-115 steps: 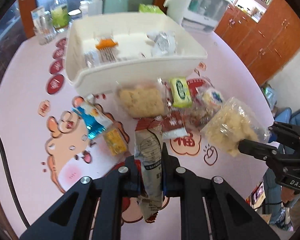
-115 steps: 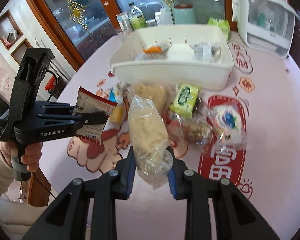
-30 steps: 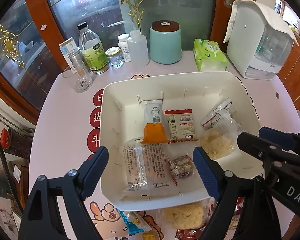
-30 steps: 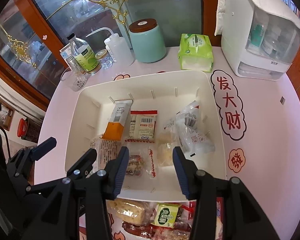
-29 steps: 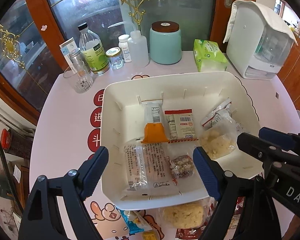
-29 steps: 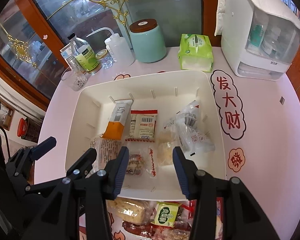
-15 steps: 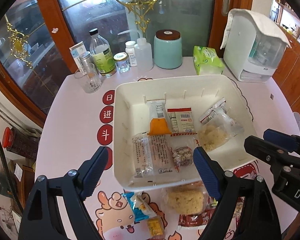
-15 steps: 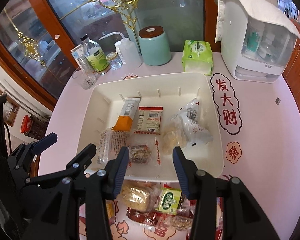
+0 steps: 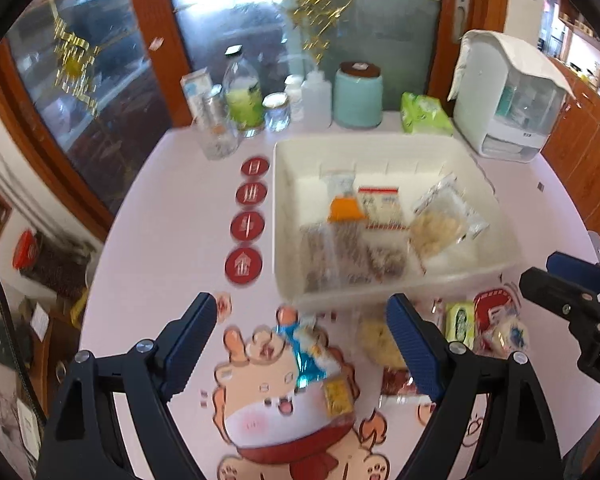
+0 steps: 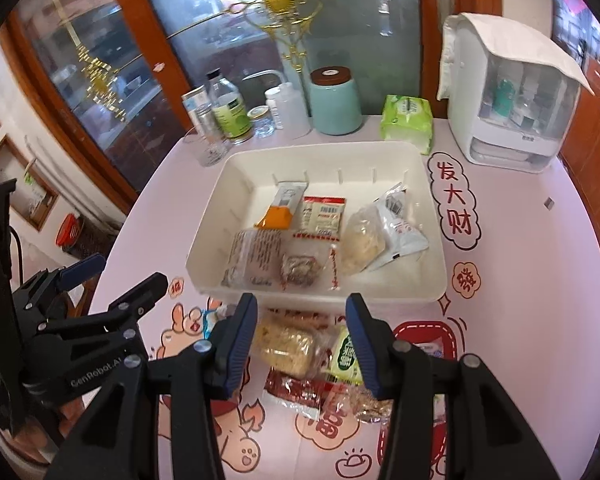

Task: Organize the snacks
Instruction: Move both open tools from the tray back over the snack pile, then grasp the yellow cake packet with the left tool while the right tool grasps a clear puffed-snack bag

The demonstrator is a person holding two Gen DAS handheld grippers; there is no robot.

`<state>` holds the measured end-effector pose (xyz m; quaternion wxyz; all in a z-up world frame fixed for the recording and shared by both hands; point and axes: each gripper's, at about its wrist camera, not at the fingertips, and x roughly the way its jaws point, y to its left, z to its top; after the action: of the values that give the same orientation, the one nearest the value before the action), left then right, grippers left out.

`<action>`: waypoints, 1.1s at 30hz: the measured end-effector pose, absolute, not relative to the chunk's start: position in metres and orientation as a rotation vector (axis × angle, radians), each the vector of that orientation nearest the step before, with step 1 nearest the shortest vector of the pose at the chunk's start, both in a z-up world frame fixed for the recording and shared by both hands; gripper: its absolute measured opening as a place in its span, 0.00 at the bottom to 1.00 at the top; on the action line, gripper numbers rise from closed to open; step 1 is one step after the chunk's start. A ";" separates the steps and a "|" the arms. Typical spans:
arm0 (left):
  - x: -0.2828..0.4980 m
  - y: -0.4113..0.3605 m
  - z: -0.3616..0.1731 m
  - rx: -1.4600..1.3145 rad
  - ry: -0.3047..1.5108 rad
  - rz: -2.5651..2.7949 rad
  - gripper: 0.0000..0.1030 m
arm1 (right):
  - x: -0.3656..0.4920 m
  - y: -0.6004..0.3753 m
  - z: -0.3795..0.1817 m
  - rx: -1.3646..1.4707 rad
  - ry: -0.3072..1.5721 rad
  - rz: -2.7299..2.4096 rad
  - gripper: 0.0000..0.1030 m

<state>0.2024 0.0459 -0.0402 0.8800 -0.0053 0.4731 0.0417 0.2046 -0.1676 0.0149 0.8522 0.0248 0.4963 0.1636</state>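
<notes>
So both tools are empty right now: the left tool (image 9: 300, 332) has its blue pads spread wide over the cartoon pig print and a blue-wrapped snack (image 9: 308, 350), while the right tool (image 10: 302, 332) sits at a narrower gap with nothing between the pads, hanging over a loose pile on the counter (image 10: 540, 280). That pile has a pale crumbly snack in clear wrap (image 10: 286, 346), a green-labelled packet (image 10: 346, 354) and a red packet (image 10: 296, 390). In the right wrist view the left tool's body reads "GenRobot.AI". Just past the pile is the white bin (image 10: 434, 280), holding an orange-and-white pack (image 10: 280, 212), a red-edged pack with a barcode (image 10: 324, 216), a clear bag of pale pieces (image 10: 364, 240), a printed clear packet (image 10: 256, 258) and a small dark snack (image 10: 300, 270). Beside the bin, red characters on the counter read 发大财 (image 10: 456, 208). Further back stand a teal jar (image 10: 334, 100), a green tissue pack (image 10: 408, 120) and a white dispenser (image 10: 512, 100); the labels there are too small to read.
</notes>
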 end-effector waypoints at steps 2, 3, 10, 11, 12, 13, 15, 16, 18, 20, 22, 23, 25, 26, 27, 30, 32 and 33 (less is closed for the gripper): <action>0.195 0.050 -0.054 -0.038 1.013 0.097 0.83 | 0.199 -0.161 0.009 0.017 1.042 0.366 0.46; 0.191 0.053 -0.062 -0.050 1.028 0.108 0.83 | 0.197 -0.159 0.006 0.006 1.043 0.375 0.46; 0.181 0.057 -0.129 -0.117 1.156 0.148 0.83 | 0.194 -0.137 -0.037 -0.122 1.060 0.438 0.46; 0.179 0.055 -0.138 -0.121 1.173 0.150 0.83 | 0.195 -0.135 -0.045 -0.130 1.070 0.453 0.46; 0.179 0.052 -0.147 -0.125 1.189 0.150 0.83 | 0.195 -0.133 -0.051 -0.139 1.075 0.465 0.46; 0.178 0.049 -0.157 -0.129 1.208 0.153 0.83 | 0.197 -0.131 -0.059 -0.157 1.082 0.479 0.46; 0.177 0.047 -0.174 -0.148 1.241 0.156 0.83 | 0.198 -0.126 -0.076 -0.192 1.098 0.505 0.46; 0.176 0.046 -0.180 -0.156 1.258 0.159 0.83 | 0.199 -0.124 -0.083 -0.206 1.104 0.525 0.46; 0.174 0.045 -0.192 -0.178 1.281 0.161 0.83 | 0.200 -0.119 -0.095 -0.241 1.110 0.563 0.46; 0.173 0.044 -0.200 -0.193 1.288 0.158 0.82 | 0.202 -0.112 -0.106 -0.292 1.108 0.594 0.46; 0.172 0.044 -0.206 -0.210 1.289 0.156 0.78 | 0.204 -0.106 -0.112 -0.323 1.107 0.616 0.47; 0.171 0.044 -0.207 -0.218 1.286 0.153 0.74 | 0.206 -0.103 -0.115 -0.341 1.105 0.629 0.47; 0.169 0.045 -0.211 -0.235 1.281 0.148 0.69 | 0.210 -0.096 -0.121 -0.365 1.102 0.656 0.47; 0.169 0.045 -0.213 -0.238 1.282 0.148 0.63 | 0.212 -0.093 -0.123 -0.375 1.102 0.666 0.47; 0.168 0.045 -0.214 -0.237 1.281 0.149 0.60 | 0.213 -0.091 -0.125 -0.389 1.100 0.674 0.48; 0.166 0.043 -0.213 -0.214 1.253 0.145 0.50 | 0.219 -0.081 -0.134 -0.436 1.105 0.704 0.49; 0.165 0.043 -0.212 -0.211 1.243 0.140 0.41 | 0.222 -0.075 -0.141 -0.468 1.124 0.730 0.50; 0.164 0.043 -0.212 -0.210 1.238 0.136 0.37 | 0.223 -0.073 -0.144 -0.481 1.135 0.744 0.50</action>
<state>0.1643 0.0434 -0.2117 0.8071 -0.0981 0.5787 0.0634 0.2232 -0.0728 -0.1444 0.7519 -0.2202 0.5196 0.3408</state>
